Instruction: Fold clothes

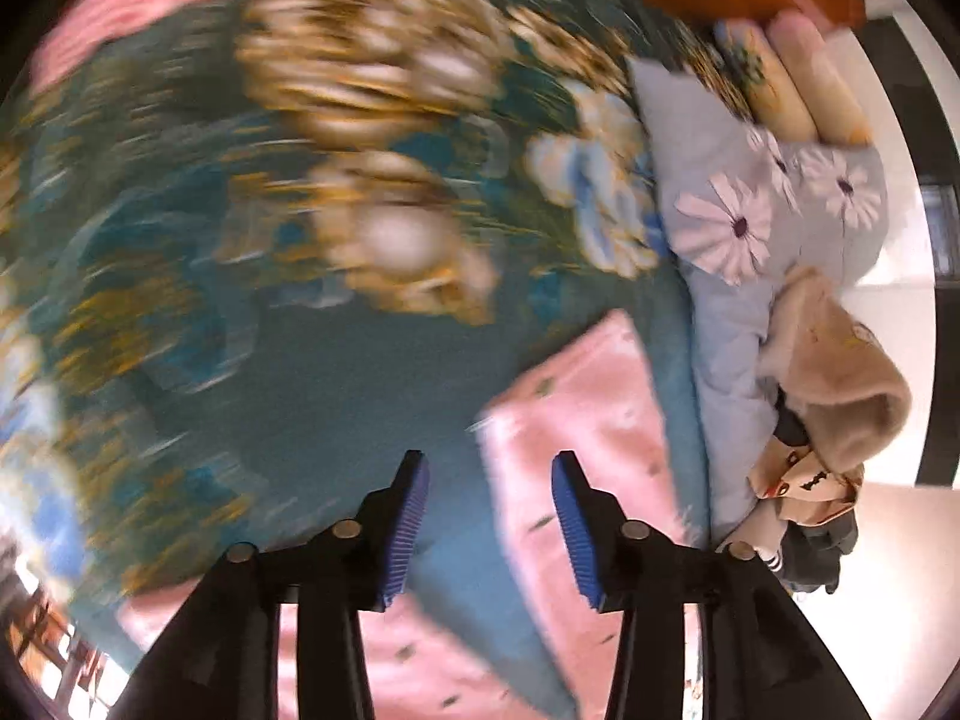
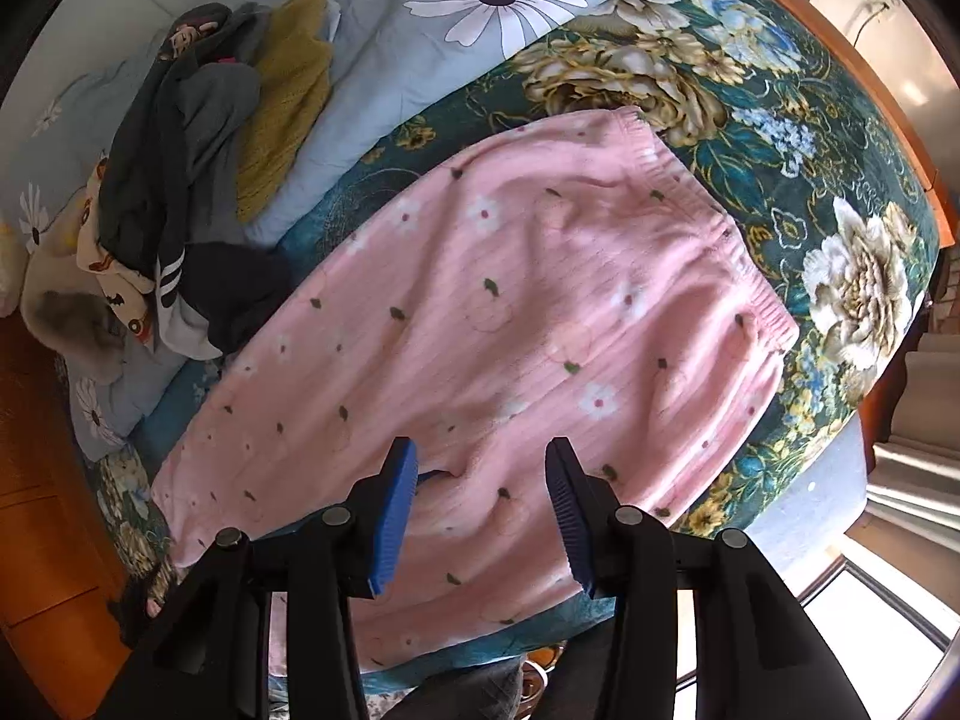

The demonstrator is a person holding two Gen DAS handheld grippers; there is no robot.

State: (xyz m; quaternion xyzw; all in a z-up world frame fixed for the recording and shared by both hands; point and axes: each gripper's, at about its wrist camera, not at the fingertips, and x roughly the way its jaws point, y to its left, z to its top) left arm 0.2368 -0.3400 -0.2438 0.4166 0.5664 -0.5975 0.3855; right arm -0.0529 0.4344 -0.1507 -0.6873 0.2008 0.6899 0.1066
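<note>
A bed with a teal floral bedspread (image 2: 780,138) and an orange wooden frame (image 2: 42,510) fills both views. Fuzzy pink pyjama trousers (image 2: 510,312), printed with small flowers, lie flat on it beside a heap of clothes (image 2: 180,192) and a daisy-print quilt (image 2: 420,6). No readable writing. The left gripper (image 1: 489,525) and right gripper (image 2: 480,516) both gape, empty, blue ribbed pads (image 2: 393,516) above the trousers.

- Pink fleece trousers with small flowers (image 2: 498,324) are lying flat on the teal floral bedspread (image 2: 828,192).
- The right gripper (image 2: 480,516) is hovering above them, blue-padded fingers (image 2: 393,516) standing apart, holding nothing.
- A pile of dark and mustard clothes (image 2: 204,138) is resting on the pale-blue daisy quilt (image 2: 420,18).
</note>
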